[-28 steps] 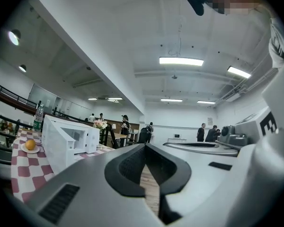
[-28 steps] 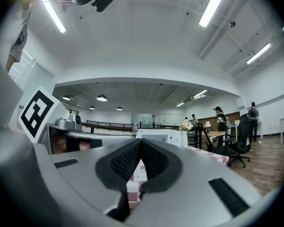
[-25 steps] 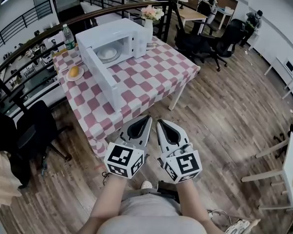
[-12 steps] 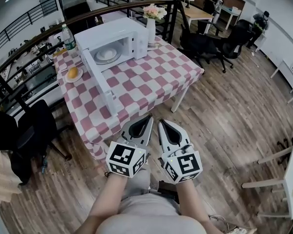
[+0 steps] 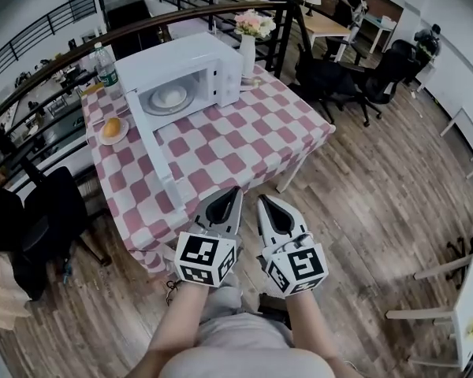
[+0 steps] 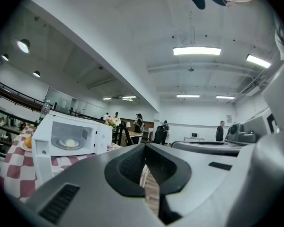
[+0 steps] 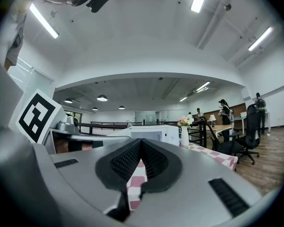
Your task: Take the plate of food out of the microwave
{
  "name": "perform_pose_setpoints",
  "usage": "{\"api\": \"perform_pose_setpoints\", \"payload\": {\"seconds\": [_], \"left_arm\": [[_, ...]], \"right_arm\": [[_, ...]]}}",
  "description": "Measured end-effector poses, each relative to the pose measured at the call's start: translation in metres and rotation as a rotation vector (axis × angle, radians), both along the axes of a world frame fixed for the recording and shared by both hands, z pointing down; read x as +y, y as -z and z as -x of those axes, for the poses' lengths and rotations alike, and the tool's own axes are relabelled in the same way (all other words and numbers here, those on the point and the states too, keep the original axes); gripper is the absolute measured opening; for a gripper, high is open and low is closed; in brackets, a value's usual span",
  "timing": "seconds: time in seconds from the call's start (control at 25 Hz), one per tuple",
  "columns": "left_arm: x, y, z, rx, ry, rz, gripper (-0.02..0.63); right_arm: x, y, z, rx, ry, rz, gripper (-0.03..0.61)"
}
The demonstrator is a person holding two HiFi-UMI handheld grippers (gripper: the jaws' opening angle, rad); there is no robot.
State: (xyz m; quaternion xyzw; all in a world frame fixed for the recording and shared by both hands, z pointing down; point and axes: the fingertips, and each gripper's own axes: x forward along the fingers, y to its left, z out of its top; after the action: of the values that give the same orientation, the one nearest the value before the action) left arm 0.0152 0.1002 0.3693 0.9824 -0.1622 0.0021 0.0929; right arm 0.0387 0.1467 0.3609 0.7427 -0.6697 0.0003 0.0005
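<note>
Plate of food [image 5: 170, 98] shown lying flat inside the opened microwave [image 5: 181, 57].
The cavity is turned toward the left gripper [image 5: 235, 190] and right gripper [image 5: 262, 200], both held closed and empty.

The left gripper [image 5: 233, 192] and the right gripper [image 5: 263, 201] are pale grey tapering shells, each with a black teardrop recess on top. Black ribbed pads [image 7: 126, 161] line the jaws. At each gripper's rear sits a white cube [image 5: 203, 260] bearing black square markers. Behind them, the shirt [image 5: 229, 343] is light grey.

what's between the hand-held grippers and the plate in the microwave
Only bare checked tablecloth, in the head view; the open door stands to its left.
</note>
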Motion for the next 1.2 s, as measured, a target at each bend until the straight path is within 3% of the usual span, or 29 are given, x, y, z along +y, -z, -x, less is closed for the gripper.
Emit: {"api": "perform_pose_setpoints", "payload": {"seconds": [0.44,0.76,1.2], "left_arm": [[-0.068,-0.011,-0.047,-0.013,0.040,0.034,0.002],[-0.127,-0.010,-0.069,-0.036,0.132,0.016,0.002],[-0.188,-0.012,-0.063,-0.030,0.278,0.021,0.002]], "right_arm": [[-0.077,-0.010,-0.040,-0.007,0.081,0.034,0.023],[-0.133,-0.010,-0.068,-0.024,0.109,0.032,0.023],[-0.194,-0.015,-0.076,-0.019,0.182,0.042,0.023]]}}
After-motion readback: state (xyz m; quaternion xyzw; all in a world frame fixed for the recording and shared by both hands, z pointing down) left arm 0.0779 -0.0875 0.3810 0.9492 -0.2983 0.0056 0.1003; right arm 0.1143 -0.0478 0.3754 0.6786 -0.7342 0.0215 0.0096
